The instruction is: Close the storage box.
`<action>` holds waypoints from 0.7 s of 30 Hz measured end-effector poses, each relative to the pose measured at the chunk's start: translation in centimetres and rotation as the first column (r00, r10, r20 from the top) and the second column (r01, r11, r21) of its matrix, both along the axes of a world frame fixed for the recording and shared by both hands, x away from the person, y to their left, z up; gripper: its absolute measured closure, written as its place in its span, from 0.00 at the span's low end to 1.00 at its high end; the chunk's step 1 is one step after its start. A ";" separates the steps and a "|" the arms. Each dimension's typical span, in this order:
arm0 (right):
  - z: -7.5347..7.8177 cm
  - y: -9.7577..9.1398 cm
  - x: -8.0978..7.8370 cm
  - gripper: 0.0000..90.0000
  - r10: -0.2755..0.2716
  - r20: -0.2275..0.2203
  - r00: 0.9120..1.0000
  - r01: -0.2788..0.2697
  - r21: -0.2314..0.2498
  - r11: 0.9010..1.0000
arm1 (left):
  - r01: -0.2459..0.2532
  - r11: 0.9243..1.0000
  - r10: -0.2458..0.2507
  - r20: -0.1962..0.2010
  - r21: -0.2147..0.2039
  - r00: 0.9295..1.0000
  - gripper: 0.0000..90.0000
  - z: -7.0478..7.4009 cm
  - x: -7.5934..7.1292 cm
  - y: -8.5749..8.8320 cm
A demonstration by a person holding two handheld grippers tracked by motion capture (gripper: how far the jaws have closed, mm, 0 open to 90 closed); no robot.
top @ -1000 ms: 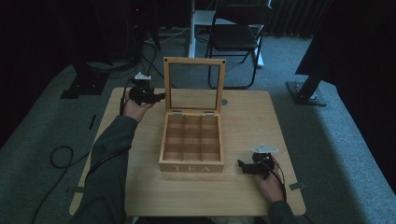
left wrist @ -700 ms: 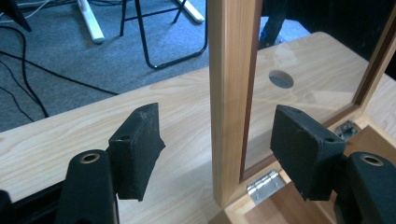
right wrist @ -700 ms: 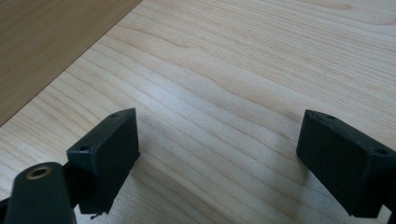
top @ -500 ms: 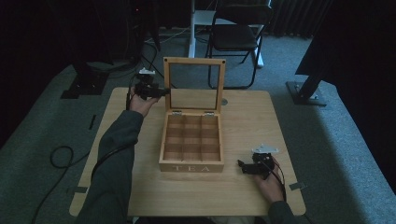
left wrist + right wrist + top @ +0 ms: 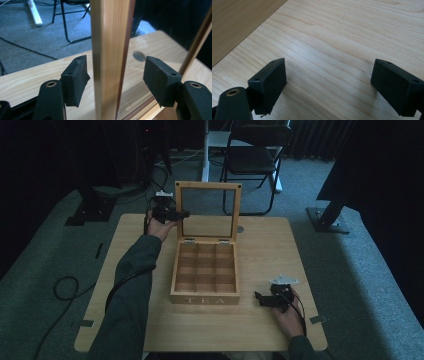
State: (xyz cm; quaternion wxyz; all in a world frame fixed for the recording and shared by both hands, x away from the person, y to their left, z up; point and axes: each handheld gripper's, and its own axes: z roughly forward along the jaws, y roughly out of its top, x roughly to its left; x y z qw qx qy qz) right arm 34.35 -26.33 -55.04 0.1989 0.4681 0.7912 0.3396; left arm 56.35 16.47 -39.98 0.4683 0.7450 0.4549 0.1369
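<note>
A wooden tea box [image 5: 205, 275] with several empty compartments sits mid-table, its glass-paned lid [image 5: 208, 186] standing upright. My left gripper [image 5: 182, 214] is at the lid's left edge. In the left gripper view the lid's wooden frame post [image 5: 107, 50] stands between the pads [image 5: 75, 80] with a small gap on each side; the jaws have just been closing and do not press on it. My right gripper [image 5: 259, 298] rests open near the table's front right, beside the box. In the right gripper view there is bare table [image 5: 352, 37] between the fingers [image 5: 272, 82].
The light wood table [image 5: 270, 240] has bare room left and right of the box. A small grey round spot [image 5: 240, 228] lies behind the lid. A folding chair [image 5: 255, 155], stand bases and cables are on the carpet beyond the far edge.
The left hand has moved right along the table's far side until the lid's left frame edge stands between its jaws. The right hand and the box have not moved.
</note>
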 end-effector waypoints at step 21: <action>0.0 0.0 -0.1 0.14 -0.003 0.000 1.000 0.003 0.000 1.000 | 0.025 0.996 -0.024 0.012 -0.089 1.000 0.54 1.0 -1.7 0.8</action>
